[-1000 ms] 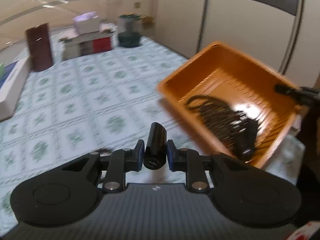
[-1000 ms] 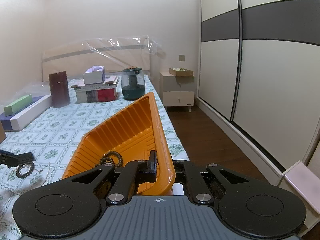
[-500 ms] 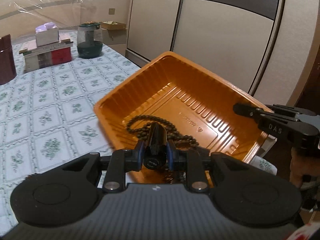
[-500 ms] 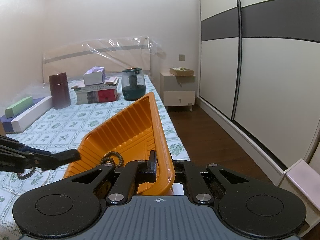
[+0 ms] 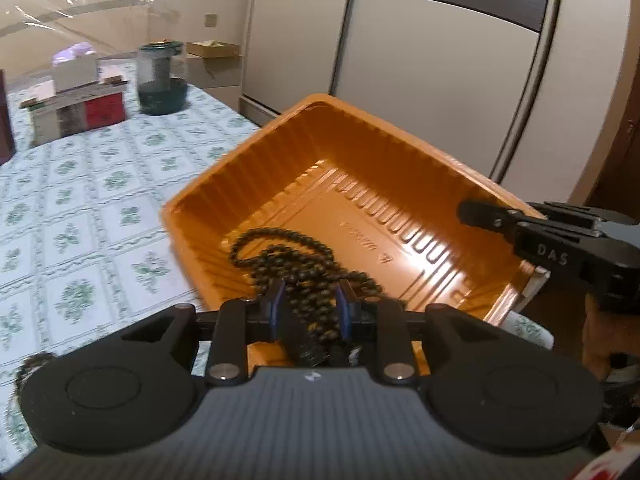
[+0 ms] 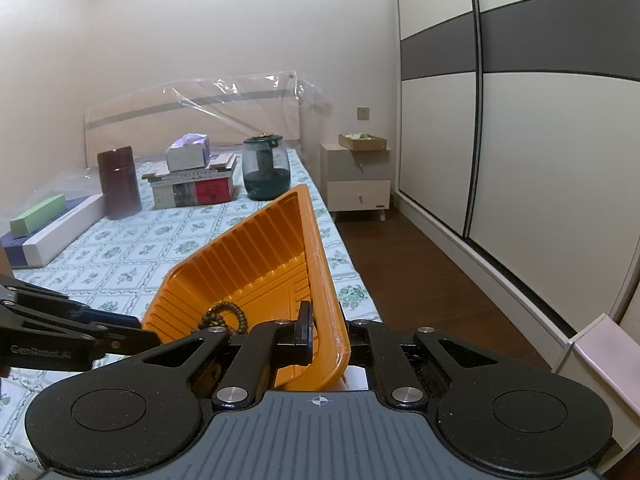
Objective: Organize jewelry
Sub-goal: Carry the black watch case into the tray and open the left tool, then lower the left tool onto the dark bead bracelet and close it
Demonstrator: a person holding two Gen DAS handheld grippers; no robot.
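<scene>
The left gripper (image 5: 309, 312) is over the orange tray (image 5: 280, 184), its jaws opening around a small dark piece. Dark bead strands (image 5: 288, 252) lie just past it at twelve o'clock. The right gripper (image 6: 326, 332) pinches the tray's rim, tilting it above the bed (image 6: 132, 248).

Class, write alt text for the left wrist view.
An orange tray, tilted above a floral bedspread, holds a dark bead necklace. The left gripper hangs over it, fingers opening, a blurred dark item loose between them; the right gripper is shut on the tray's right edge.
</scene>
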